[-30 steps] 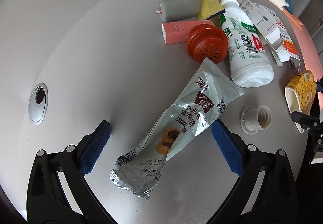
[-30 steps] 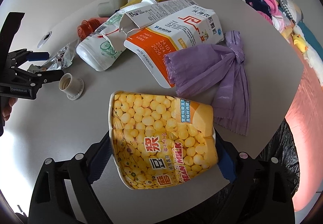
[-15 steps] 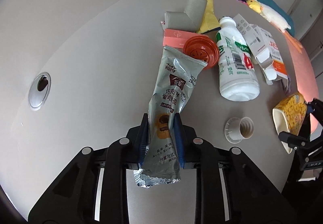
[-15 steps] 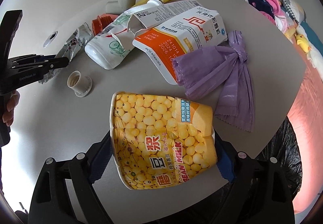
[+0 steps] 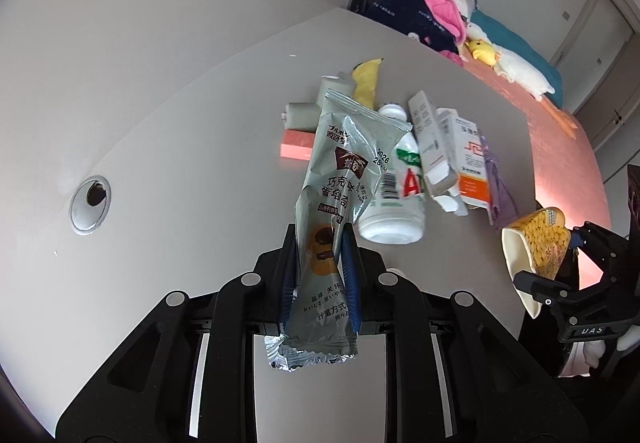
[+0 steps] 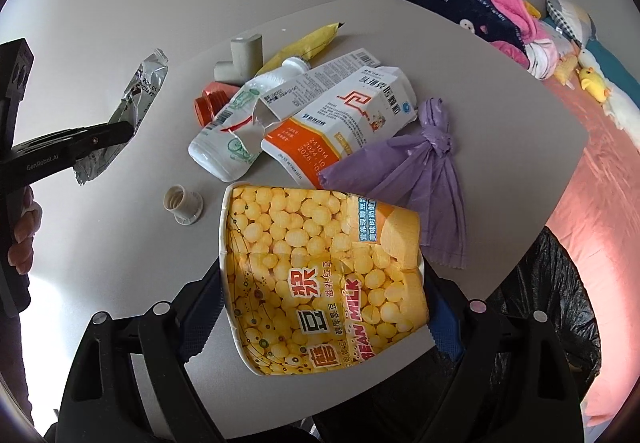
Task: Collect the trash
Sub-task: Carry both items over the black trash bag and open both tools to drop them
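My left gripper is shut on a silver snack wrapper and holds it up above the table; the wrapper also shows at the left of the right wrist view. My right gripper is shut on a crushed yellow bean-milk cup, held over the table's near edge; the cup shows in the left wrist view. On the table lie a white bottle, a white-orange carton, a purple bag, a white cap, an orange lid and a yellow wrapper.
A grey pipe elbow and a pink box lie at the far side. A black trash bag hangs below the table's right edge. A cable hole sits in the table at left. A bed with clothes stands behind.
My left gripper closed on the silver wrapper and lifted it off the table. My right gripper kept its hold on the yellow cup and raised it slightly.
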